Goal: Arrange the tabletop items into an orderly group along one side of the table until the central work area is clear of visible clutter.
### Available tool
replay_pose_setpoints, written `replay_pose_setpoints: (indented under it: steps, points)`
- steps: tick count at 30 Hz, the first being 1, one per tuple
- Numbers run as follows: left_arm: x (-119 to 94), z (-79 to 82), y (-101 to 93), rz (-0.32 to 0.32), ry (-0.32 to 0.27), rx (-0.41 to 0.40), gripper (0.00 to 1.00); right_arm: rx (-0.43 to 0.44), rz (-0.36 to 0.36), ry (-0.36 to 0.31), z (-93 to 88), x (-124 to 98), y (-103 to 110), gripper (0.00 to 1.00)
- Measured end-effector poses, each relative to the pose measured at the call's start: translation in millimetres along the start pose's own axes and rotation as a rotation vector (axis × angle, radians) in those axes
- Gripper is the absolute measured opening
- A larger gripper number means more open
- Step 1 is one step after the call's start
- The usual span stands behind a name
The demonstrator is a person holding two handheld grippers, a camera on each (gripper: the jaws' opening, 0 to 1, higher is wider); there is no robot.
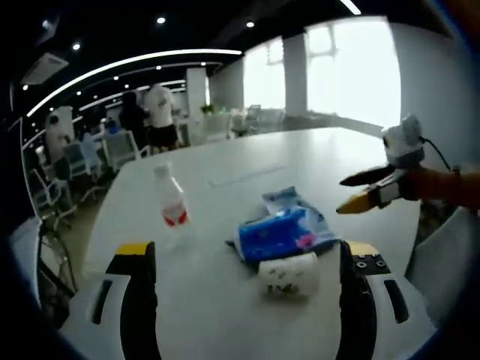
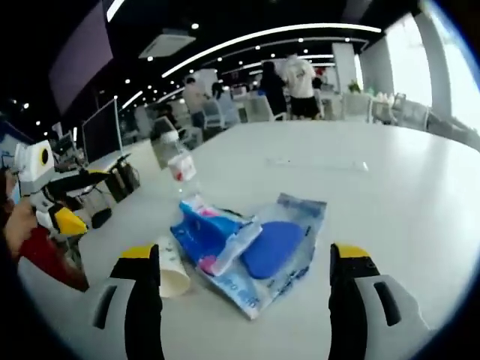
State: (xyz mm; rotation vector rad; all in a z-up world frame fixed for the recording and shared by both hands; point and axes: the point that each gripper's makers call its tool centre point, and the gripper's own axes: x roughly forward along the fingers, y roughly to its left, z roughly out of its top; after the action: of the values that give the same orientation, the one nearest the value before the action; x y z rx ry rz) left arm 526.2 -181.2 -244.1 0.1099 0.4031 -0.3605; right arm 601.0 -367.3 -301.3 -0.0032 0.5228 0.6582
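On the white desk [image 1: 247, 157] a small cluster of clutter sits near its middle. In the left gripper view a clear plastic bottle [image 1: 172, 204] with a white cap and a red label stands upright, apart from the other items. To its right lies a blue tissue pack [image 1: 279, 234], resting on a clear blue-printed plastic bag [image 1: 289, 201], and a white paper cup [image 1: 289, 274] lies on its side just in front of the pack, touching or nearly touching it. The left gripper [image 1: 247, 255] hovers short of these things, its fingers spread wide and holding nothing. The right gripper [image 1: 360, 191] enters from the right, above the desk beside the bag, its fingers parted and empty.

In the right gripper view the right gripper [image 2: 247, 259] faces the same cluster: the tissue pack [image 2: 214, 232] on the bag [image 2: 289, 240], the cup [image 2: 172, 266] on its side at the left, the bottle [image 2: 174, 161] standing behind. The left gripper [image 2: 64, 210] shows at the left edge. People stand among chairs in the background.
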Motion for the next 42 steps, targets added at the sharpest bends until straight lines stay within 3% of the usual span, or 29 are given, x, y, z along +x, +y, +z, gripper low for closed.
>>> replay_pose_setpoints:
  steps: [11,15,17,20,24,33,36,42]
  points:
    - [-9.6,-5.3,-1.5,0.027,0.010,-0.019,0.99,0.024,0.020,0.027,-14.2,54.8,14.7,0.78]
    - [-10.5,-6.2,-1.7,0.042,0.004,-0.022,0.99,0.014,-0.017,0.015,-15.9,64.7,13.3,0.58]
    - [-11.9,-12.3,-1.0,0.059,0.037,0.033,0.99,-0.033,-0.045,0.015,-16.5,67.8,11.5,0.47]
    - [-13.7,-14.0,-6.1,0.056,0.033,0.036,0.99,-0.011,-0.048,0.032,-20.5,76.7,14.6,0.42]
    - [-16.4,-12.2,-10.3,0.049,0.013,0.015,0.99,0.006,-0.073,0.077,-31.1,80.6,11.2,0.31]
    - [-20.7,-15.3,-9.9,0.069,0.016,-0.027,0.99,0.047,-0.085,0.084,-33.1,80.0,11.4,0.17]
    - [-21.2,-16.7,-11.2,0.067,0.023,-0.026,0.99,0.075,-0.078,0.087,-29.1,78.6,13.0,0.06]
    - [-22.0,-17.4,-13.3,0.072,0.029,-0.022,0.99,0.098,-0.060,0.055,-14.8,69.7,17.3,0.03]
